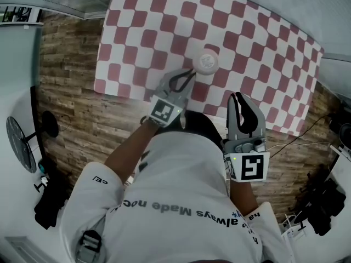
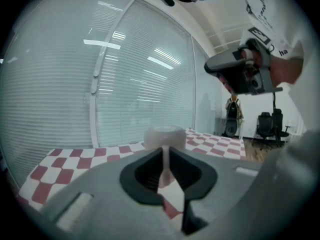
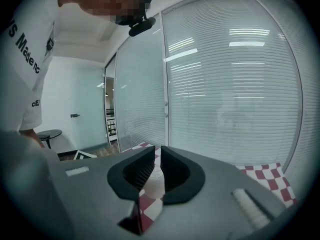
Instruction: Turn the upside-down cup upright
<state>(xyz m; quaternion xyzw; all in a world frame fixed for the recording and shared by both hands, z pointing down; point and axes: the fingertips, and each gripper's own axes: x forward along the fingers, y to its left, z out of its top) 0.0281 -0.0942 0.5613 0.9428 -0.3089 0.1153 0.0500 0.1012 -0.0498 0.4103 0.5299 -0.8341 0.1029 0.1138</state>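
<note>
A translucent white cup (image 1: 207,63) hangs over the red-and-white checked tablecloth (image 1: 258,43), its flat base facing up. My left gripper (image 1: 191,73) is shut on the cup's wall. In the left gripper view the thin wall of the cup (image 2: 165,134) runs down between the closed jaws of the left gripper (image 2: 165,159), and the cup's body stands above them. My right gripper (image 1: 238,97) is shut and holds nothing, to the right of the cup over the table's near edge. In the right gripper view the cup (image 3: 156,182) shows beyond the narrow slit of the right gripper (image 3: 156,156).
The table's near edge (image 1: 126,95) borders a wooden plank floor (image 1: 71,92). A standing fan (image 1: 22,144) is on the left of the floor. A glass wall with blinds (image 2: 125,94) runs behind the table, and office chairs (image 2: 267,126) stand further off.
</note>
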